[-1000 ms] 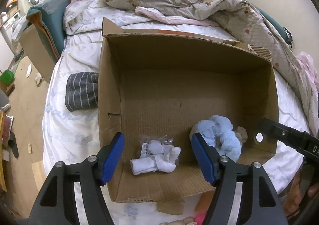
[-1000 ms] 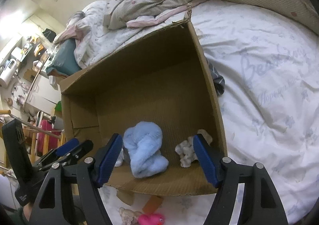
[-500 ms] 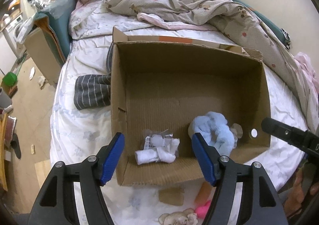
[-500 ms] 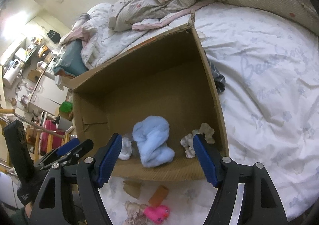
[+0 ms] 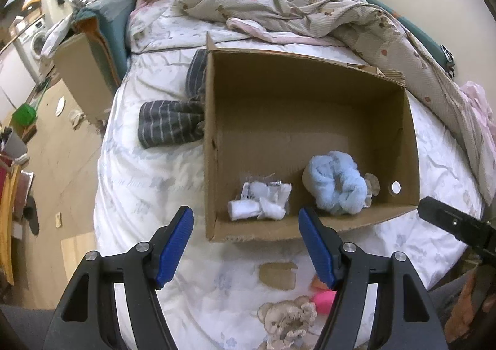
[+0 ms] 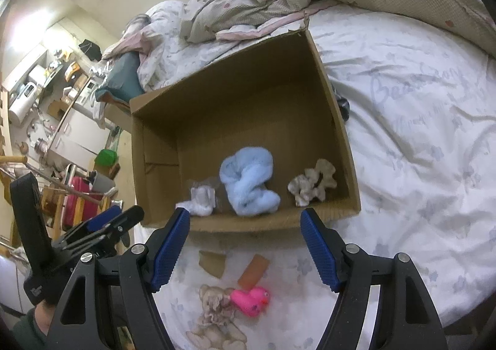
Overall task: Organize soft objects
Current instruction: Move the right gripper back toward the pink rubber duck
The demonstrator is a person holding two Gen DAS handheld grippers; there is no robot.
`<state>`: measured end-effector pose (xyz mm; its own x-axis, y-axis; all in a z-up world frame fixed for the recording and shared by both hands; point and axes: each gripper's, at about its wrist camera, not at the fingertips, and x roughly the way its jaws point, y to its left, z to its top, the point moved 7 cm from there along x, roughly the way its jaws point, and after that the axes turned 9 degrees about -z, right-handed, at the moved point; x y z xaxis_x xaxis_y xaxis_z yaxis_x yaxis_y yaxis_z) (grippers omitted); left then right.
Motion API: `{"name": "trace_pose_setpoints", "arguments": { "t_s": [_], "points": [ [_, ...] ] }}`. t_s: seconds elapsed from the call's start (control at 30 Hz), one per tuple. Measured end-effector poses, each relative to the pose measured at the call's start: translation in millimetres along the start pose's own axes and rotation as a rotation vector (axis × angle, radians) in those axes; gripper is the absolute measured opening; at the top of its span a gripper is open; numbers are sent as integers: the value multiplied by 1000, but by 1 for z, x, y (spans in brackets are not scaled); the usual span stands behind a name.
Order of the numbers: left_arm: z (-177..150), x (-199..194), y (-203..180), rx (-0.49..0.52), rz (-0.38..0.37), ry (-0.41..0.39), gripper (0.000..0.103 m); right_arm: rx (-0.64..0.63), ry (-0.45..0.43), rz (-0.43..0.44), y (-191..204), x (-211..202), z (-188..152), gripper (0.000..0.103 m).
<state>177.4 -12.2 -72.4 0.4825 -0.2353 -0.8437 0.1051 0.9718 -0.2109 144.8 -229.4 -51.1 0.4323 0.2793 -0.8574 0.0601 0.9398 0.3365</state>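
An open cardboard box [image 5: 310, 93] [image 6: 238, 102] sits on the bed. Inside lie a fluffy light-blue bundle [image 5: 338, 184] [image 6: 248, 181], white socks in clear wrap [image 5: 263, 201] [image 6: 201, 199] and a beige scrunchie [image 6: 313, 184] [image 5: 372, 185]. On the sheet in front of the box lie a beige teddy bear [image 5: 288, 323] [image 6: 215, 312] and a pink rubber duck [image 6: 251, 300] [image 5: 324, 299]. My left gripper [image 5: 245, 235] hangs open above the box's near wall, empty. Open and empty too, my right gripper [image 6: 243, 234] hovers over the near wall.
A striped grey garment [image 5: 170, 124] lies left of the box. A rumpled beige quilt [image 5: 310, 15] covers the far side of the bed. Cardboard scraps [image 6: 212, 263] and an orange-brown block [image 6: 254, 271] lie near the toys. The bed's left edge drops to a cluttered floor [image 5: 46, 133].
Both grippers have drawn back and up from the box, so the box looks smaller and farther. The teddy bear, pink duck and scraps have come into view below. Both stay open.
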Motion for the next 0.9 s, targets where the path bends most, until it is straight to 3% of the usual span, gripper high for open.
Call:
{"name": "trace_pose_setpoints", "arguments": {
  "t_s": [0.9],
  "points": [
    [-65,-31,8,-39,23,58,68,-6,45,13,9,-13,-56,78]
  ]
}}
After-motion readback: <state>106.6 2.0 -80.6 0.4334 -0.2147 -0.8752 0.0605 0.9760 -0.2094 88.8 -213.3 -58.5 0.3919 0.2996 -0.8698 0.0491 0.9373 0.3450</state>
